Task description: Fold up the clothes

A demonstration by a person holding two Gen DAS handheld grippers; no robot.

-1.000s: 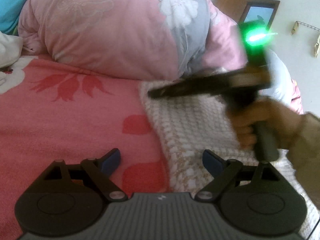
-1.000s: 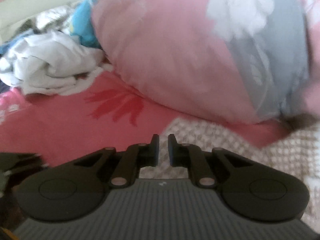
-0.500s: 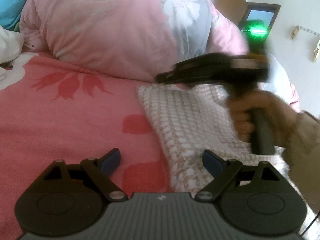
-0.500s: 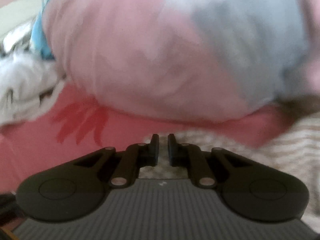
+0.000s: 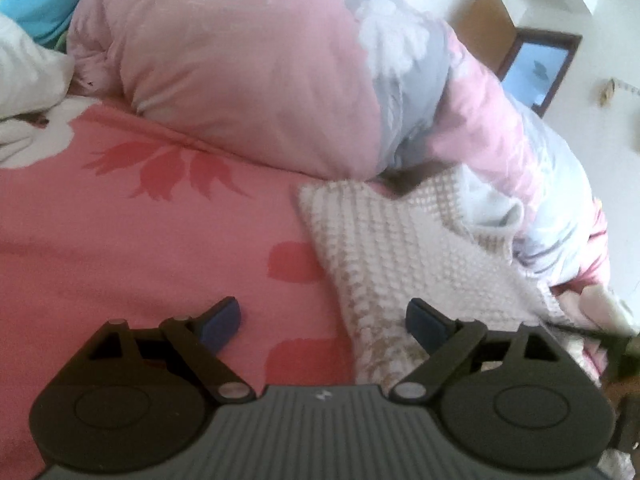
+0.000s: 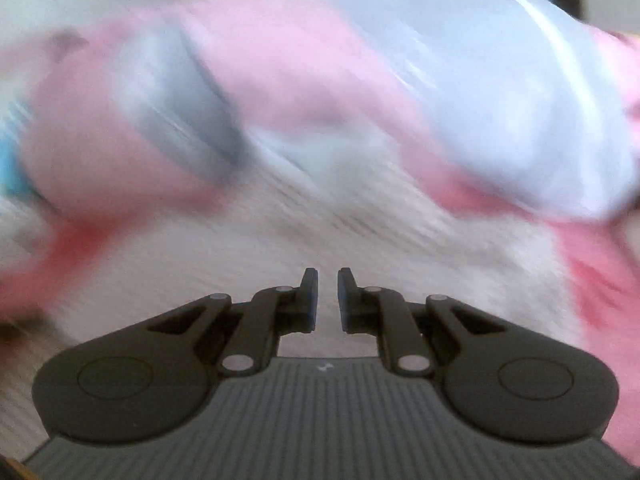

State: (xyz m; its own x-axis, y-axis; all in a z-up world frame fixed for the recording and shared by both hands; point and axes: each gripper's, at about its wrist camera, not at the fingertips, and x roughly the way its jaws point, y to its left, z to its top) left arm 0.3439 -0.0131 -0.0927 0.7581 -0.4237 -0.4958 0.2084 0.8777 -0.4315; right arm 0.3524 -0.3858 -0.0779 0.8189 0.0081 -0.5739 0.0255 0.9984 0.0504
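Left view: my left gripper (image 5: 320, 320) hangs with its fingers wide apart and nothing between them, over the pink sheet (image 5: 140, 248). The knit sweater (image 5: 408, 256) lies just right of centre on the sheet, its near edge running under my right finger. The quilt (image 5: 248, 76) is heaped beyond it.

Right view: blurred. My right gripper (image 6: 328, 300) has its fingers nearly together, a narrow gap empty between them, above the sweater (image 6: 360, 240). The quilt (image 6: 320, 92) lies beyond.

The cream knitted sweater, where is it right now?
In the left wrist view, the cream knitted sweater lies right of centre on the pink floral bedsheet, its far edge against the pink and grey duvet.
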